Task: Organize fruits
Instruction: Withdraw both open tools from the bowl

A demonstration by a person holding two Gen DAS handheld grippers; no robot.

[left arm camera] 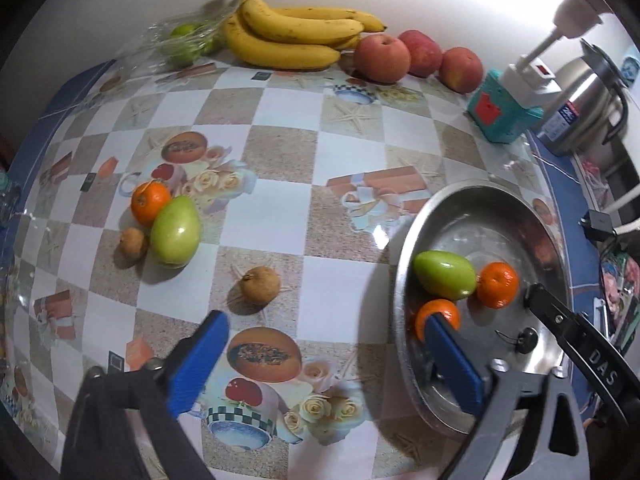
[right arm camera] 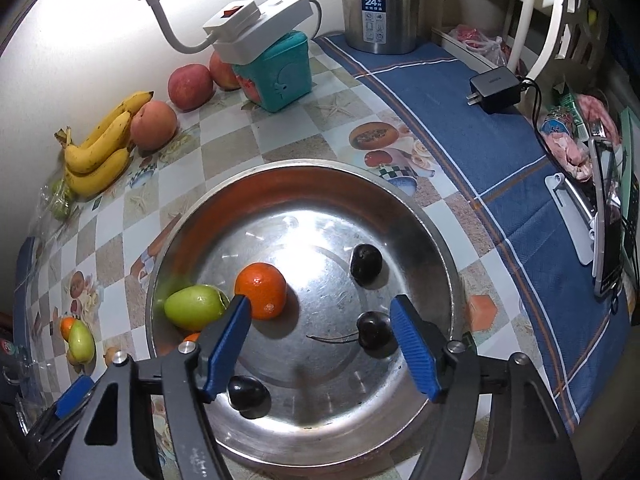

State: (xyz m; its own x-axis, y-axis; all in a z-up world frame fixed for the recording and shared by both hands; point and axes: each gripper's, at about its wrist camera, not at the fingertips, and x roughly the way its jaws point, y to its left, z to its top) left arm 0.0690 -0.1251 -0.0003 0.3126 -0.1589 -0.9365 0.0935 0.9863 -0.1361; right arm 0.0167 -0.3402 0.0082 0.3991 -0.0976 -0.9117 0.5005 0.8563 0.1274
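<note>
Both claws (left arm camera: 326,338) (right arm camera: 322,322) open above the fruit-filled steel bowl (right arm camera: 280,184).

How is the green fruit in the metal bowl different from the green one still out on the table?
The green fruit in the bowl lies on its side next to two oranges inside the metal bowl. The green fruit on the table stands more upright on the patterned cloth, between an orange and a small brown fruit. Both are smooth, glossy and of similar shape.

Checkered tablecloth (left arm camera: 280,152) carries steel bowl (right arm camera: 420,216), bananas (left arm camera: 288,36), apples (left arm camera: 382,59).
</note>
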